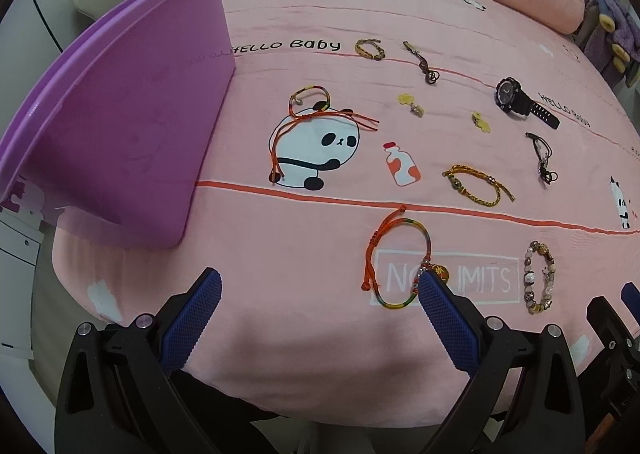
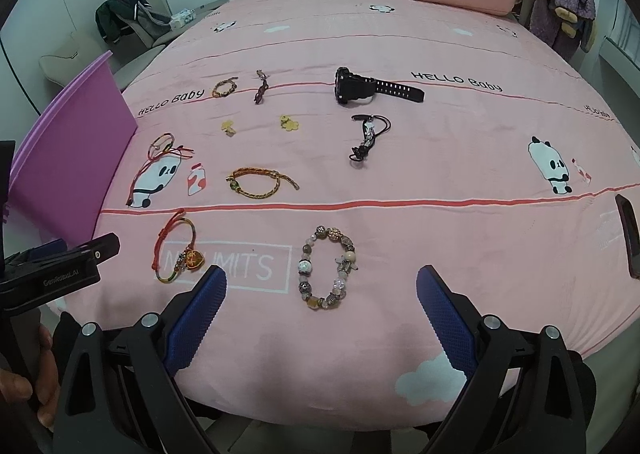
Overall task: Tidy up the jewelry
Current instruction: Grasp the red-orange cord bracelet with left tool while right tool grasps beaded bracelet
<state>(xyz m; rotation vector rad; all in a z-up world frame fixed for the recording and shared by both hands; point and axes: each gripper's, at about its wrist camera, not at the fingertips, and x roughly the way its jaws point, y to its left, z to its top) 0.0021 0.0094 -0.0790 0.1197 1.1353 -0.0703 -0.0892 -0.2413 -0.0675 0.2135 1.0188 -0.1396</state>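
The left tongs (image 1: 320,290) and the right tongs (image 2: 322,286) are both spread apart and grip nothing; each hovers over the near edge of the bed (image 2: 440,158). The bed carries a pink panda-print cover. A purple bin (image 1: 132,126) stands at its left side. A black watch (image 2: 360,88) lies on its side toward the far part of the cover, with a dark cord bracelet (image 2: 366,138) just in front of it. A beaded bracelet (image 2: 326,268) lies flat between the right tongs' fingers in the right wrist view. An orange cord bracelet with a gold charm (image 1: 400,262) lies on the "NO LIMITS" print, its charm end beside the left tongs' right finger. A yellow braided bracelet (image 2: 260,182) lies mid-cover. Two small yellow flower clips (image 2: 290,123) rest further back.
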